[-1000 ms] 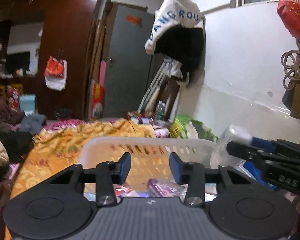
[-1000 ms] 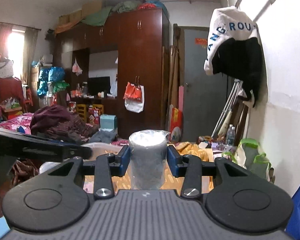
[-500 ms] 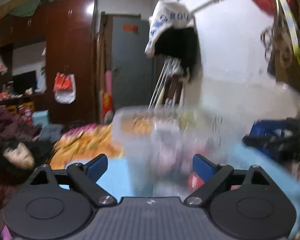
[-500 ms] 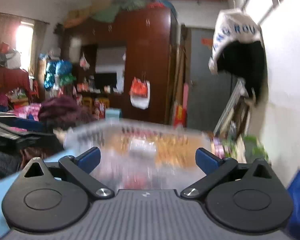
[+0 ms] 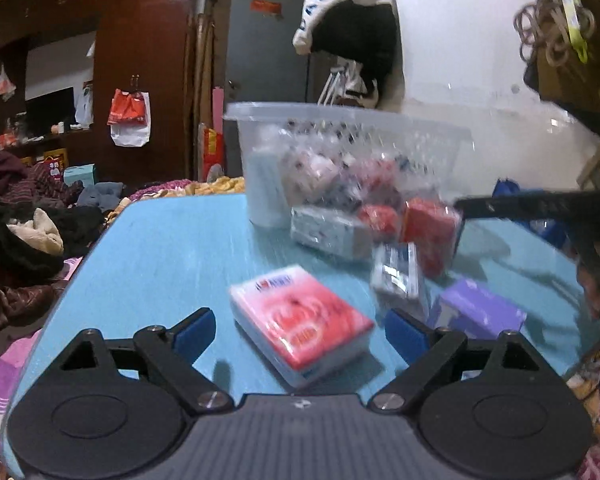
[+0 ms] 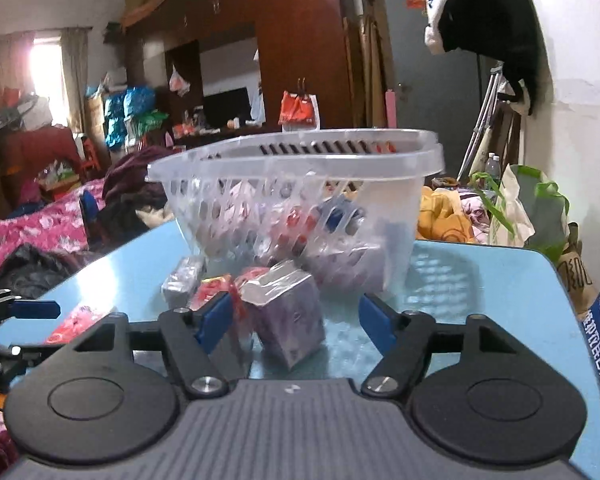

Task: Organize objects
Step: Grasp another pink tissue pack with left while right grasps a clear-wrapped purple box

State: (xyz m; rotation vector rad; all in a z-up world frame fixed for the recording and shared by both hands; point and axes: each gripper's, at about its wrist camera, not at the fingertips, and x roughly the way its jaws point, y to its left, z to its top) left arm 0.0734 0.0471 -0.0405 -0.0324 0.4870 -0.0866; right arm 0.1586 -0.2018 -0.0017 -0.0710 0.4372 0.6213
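Note:
A clear plastic basket [image 5: 340, 120] [image 6: 300, 160] stands on a blue table [image 5: 160, 264] [image 6: 500, 292] with several small packets inside. More packets lie loose in front of it. A red and pink tissue pack [image 5: 300, 316] lies between the open fingers of my left gripper [image 5: 300, 332]. A purple pack [image 5: 480, 312] [image 6: 288, 316] lies to its right, between the open fingers of my right gripper [image 6: 296, 320]. Red packs [image 5: 428, 224] and a grey-blue pack [image 5: 396, 272] lie near the basket. Neither gripper holds anything.
The table stands among beds covered in clothes [image 5: 28, 216] and pink bedding [image 6: 40, 232]. A dark wardrobe [image 6: 300, 48] and a grey door [image 5: 260, 72] are behind. A white wall [image 5: 480, 72] runs on the right, with bags [image 6: 520, 208] beside the table's far corner.
Both grippers opened wide; the right one let go of a grey roll. Both views dropped from above the basket to table level, with loose packs now lying in front.

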